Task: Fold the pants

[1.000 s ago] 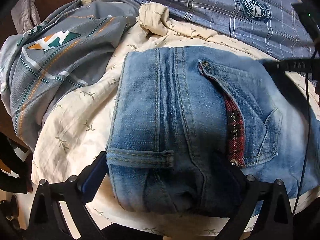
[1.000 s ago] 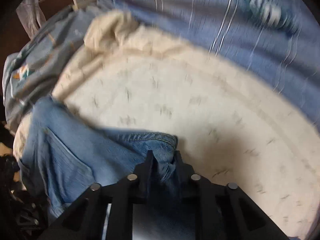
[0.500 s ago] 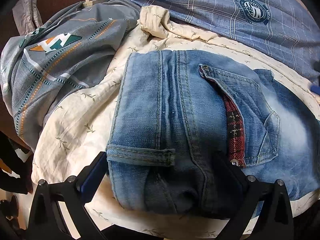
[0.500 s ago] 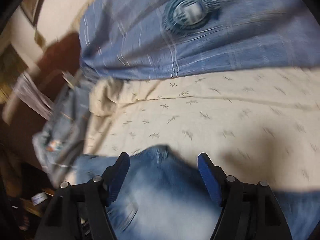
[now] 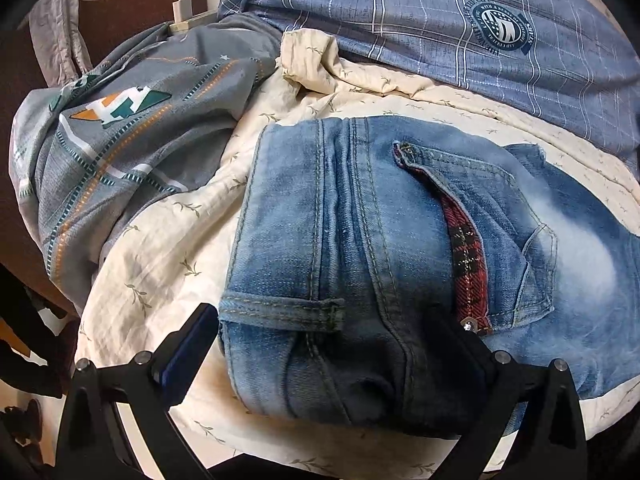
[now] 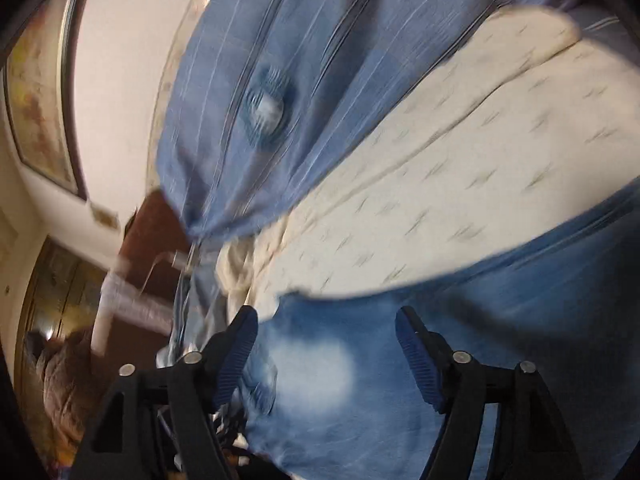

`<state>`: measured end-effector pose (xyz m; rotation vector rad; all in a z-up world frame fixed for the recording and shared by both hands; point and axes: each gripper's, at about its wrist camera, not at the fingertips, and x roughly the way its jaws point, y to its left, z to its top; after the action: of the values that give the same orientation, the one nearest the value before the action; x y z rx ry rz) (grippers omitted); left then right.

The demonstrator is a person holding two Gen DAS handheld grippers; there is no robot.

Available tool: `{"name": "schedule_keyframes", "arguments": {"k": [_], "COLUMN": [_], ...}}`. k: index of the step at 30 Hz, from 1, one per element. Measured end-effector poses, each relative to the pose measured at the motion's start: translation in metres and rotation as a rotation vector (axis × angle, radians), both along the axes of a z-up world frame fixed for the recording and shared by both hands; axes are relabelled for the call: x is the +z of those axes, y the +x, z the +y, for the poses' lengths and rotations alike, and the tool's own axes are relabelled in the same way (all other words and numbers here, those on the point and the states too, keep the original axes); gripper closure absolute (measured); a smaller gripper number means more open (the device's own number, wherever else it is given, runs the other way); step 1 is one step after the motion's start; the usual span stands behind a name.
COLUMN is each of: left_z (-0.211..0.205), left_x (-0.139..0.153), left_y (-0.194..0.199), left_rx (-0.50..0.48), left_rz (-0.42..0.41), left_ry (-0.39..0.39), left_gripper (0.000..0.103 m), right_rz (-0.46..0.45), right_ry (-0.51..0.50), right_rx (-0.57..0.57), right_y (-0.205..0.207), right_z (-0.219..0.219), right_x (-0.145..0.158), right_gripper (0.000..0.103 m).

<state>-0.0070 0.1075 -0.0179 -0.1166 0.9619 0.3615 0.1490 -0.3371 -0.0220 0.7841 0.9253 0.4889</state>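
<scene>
Both grippers open — left gripper (image 5: 324, 344) astride folded jeans (image 5: 360, 248).

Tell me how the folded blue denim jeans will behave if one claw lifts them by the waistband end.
The folded blue denim jeans would probably sag and unfold, since the layers lie loose on the cream leaf-print bedsheet. They look thick and stacked, so likely heavy for one claw. The coarse weave and raised seams suggest little slipping.

Cream leaf-print bedsheet (image 5: 168, 240) covers the bed. Blue plaid pillow (image 5: 460, 28) lies beside grey patterned pillow (image 5: 120, 128). White charger (image 5: 182, 6) behind.
</scene>
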Motion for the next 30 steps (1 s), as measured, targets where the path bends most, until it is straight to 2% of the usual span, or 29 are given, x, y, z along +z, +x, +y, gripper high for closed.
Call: {"name": "schedule_keyframes", "arguments": {"k": [1,2,3,4,6,7,9,13,14,17,18,19,20,21,23,25,26,27,28,29,30], "left_z": [0.0,0.0,0.0,0.001,0.004,0.005,0.005,-0.01,-0.015,-0.038,-0.044,-0.05,-0.054,-0.056,-0.056,-0.052,-0.052,-0.051,-0.05,-0.049,-0.048], "left_x": [0.0,0.001,0.002,0.004,0.011,0.019,0.03,0.052,0.054,0.048,0.044,0.038,0.033,0.029,0.023,0.023,0.022,0.021,0.019,0.018,0.018], "left_y": [0.0,0.0,-0.001,-0.002,-0.008,-0.013,-0.022,-0.03,-0.028,-0.014,-0.01,-0.006,-0.004,-0.003,-0.003,-0.003,-0.002,-0.001,0.001,0.002,0.002], "left_rx": [0.0,0.001,0.0,0.003,0.016,0.031,0.043,0.002,-0.015,-0.082,-0.1,-0.117,-0.128,-0.134,-0.137,-0.132,-0.127,-0.12,-0.115,-0.113,-0.114], "left_rz": [-0.001,-0.001,-0.001,-0.007,-0.044,-0.079,-0.135,-0.222,-0.23,-0.214,-0.203,-0.188,-0.175,-0.167,-0.155,-0.164,-0.168,-0.162,-0.148,-0.139,-0.139], "left_ry": [0.0,0.0,-0.002,-0.009,-0.014,-0.013,-0.023,-0.014,-0.009,0.028,0.038,0.053,0.07,0.085,0.095,0.07,0.064,0.061,0.055,0.047,0.04], "left_gripper": [0.0,0.0,0.0,0.0,0.0,0.0,0.0,0.0,0.0,0.0,0.0,0.0,0.0,0.0,0.0,0.0,0.0,0.0,0.0,0.0,0.0], "right_rz": [0.068,0.104,0.099,0.09,-0.035,-0.067,-0.106,-0.145,-0.135,-0.084,-0.07,-0.041,-0.024,-0.022,-0.057,-0.111,-0.102,-0.062,-0.003,0.018,-0.003], "right_ry": [-0.051,-0.045,0.042,0.088,0.12,0.12,0.017,-0.392,-0.448,-0.507,-0.537,-0.564,-0.594,-0.669,-0.707,-0.742,-0.762,-0.761,-0.725,-0.687,-0.62], "right_rx": [-0.059,-0.07,-0.072,-0.086,-0.067,-0.058,-0.045,-0.1,-0.105,-0.058,-0.037,-0.01,-0.004,-0.012,-0.029,-0.09,-0.105,-0.116,-0.131,-0.135,-0.152], "right_y": [0.018,0.029,0.034,0.033,0.02,0.014,-0.005,-0.041,-0.043,-0.032,-0.027,-0.019,-0.016,-0.013,-0.015,-0.024,-0.021,-0.014,-0.006,-0.003,-0.006], "right_z": [-0.018,-0.031,-0.043,-0.052,-0.06,-0.062,-0.069,-0.086,-0.091,-0.085,-0.08,-0.07,-0.067,-0.06,-0.057,-0.064,-0.07,-0.076,-0.086,-0.093,-0.102], "right_x": [-0.02,-0.033,-0.039,-0.032,-0.006,0.003,0.022,0.036,0.033,0.015,0.01,0.001,-0.005,-0.005,0.002,0.017,0.021,0.012,-0.002,-0.009,-0.01], "right_gripper": [0.021,0.028,0.031,0.03,0.028,0.027,0.026,0.026,0.026,0.026,0.031,0.041,0.074,0.077,0.09,0.092,0.092,0.092,0.092,0.091,0.09]}}
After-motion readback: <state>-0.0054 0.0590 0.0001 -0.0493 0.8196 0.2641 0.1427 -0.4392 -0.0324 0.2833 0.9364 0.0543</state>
